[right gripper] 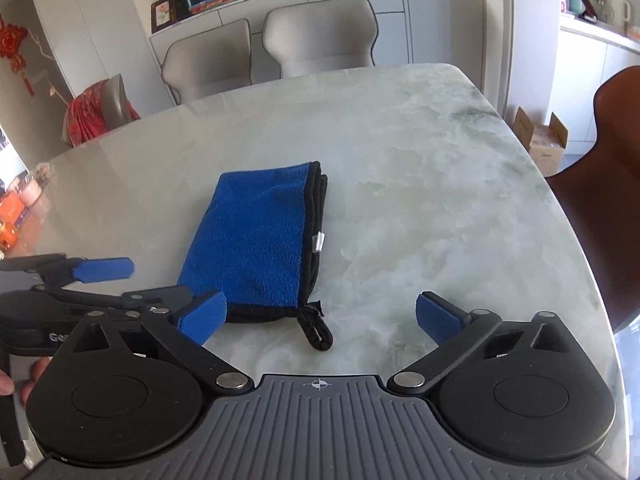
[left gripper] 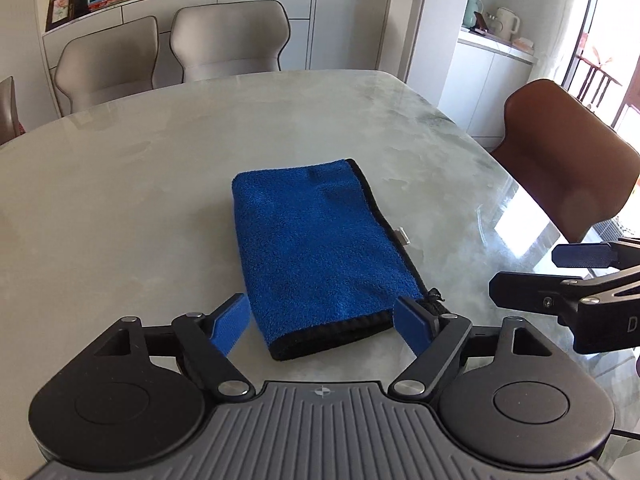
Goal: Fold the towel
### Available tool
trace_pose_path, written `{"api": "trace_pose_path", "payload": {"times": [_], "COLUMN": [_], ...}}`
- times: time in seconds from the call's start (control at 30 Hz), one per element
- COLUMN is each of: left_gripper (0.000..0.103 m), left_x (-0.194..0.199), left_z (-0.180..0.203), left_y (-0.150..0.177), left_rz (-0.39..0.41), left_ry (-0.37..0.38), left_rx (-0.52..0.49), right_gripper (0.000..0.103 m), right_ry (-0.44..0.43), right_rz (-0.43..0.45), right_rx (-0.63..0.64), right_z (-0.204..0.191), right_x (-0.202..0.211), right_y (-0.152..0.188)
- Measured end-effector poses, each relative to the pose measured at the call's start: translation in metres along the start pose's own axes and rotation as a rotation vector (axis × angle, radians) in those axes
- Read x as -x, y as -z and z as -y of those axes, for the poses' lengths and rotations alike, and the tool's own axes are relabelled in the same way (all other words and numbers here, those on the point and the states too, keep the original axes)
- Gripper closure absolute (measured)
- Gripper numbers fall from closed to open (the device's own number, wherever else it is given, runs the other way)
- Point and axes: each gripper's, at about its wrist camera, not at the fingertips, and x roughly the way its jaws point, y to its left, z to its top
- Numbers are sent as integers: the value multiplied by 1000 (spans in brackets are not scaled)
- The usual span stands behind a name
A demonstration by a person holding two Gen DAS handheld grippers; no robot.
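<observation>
A blue towel [left gripper: 316, 248] with black edging lies folded into a narrow rectangle on the marble table [left gripper: 120, 208]. It also shows in the right wrist view [right gripper: 260, 240], with a small white tag [right gripper: 318, 242] on its right edge and a black hanging loop [right gripper: 318, 330] at its near corner. My left gripper [left gripper: 322, 324] is open and empty, just above the towel's near short edge. My right gripper [right gripper: 320, 318] is open and empty, near the loop, to the right of the towel. Each gripper shows at the side of the other's view.
Two grey chairs [left gripper: 168, 52] stand at the far side of the table. A brown chair [left gripper: 568, 152] stands at the right end. The table's right edge [right gripper: 560, 200] is close to my right gripper. A cabinet with books and ornaments is behind.
</observation>
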Motion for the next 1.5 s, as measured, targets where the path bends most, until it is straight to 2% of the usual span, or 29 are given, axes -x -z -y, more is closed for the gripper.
{"api": "trace_pose_path", "payload": {"times": [0.13,0.4,0.5,0.7,0.97,1.13,1.5], "left_gripper": [12,3,3,3,3,3,3], "left_x": [14,38,40,46,50,51,53], "left_z": [-1,-3,-3,-1,-9,-16,-19], "left_y": [5,14,17,21,24,31,42], "left_rz": [2,34,38,53,56,48,19], "left_ry": [-15,-34,-52,-133,-169,-134,-128], "left_rx": [25,81,99,113,148,162,127], "right_gripper": [1,1,1,1,1,1,1], "right_ry": [26,92,98,110,152,166,171], "right_rz": [-34,41,53,78,93,92,76], "right_rx": [8,108,116,131,128,124,123], "right_z": [-5,-23,-25,-29,-33,-35,-42], "right_x": [2,12,14,17,21,21,16], "right_y": [11,24,26,29,30,30,28]}}
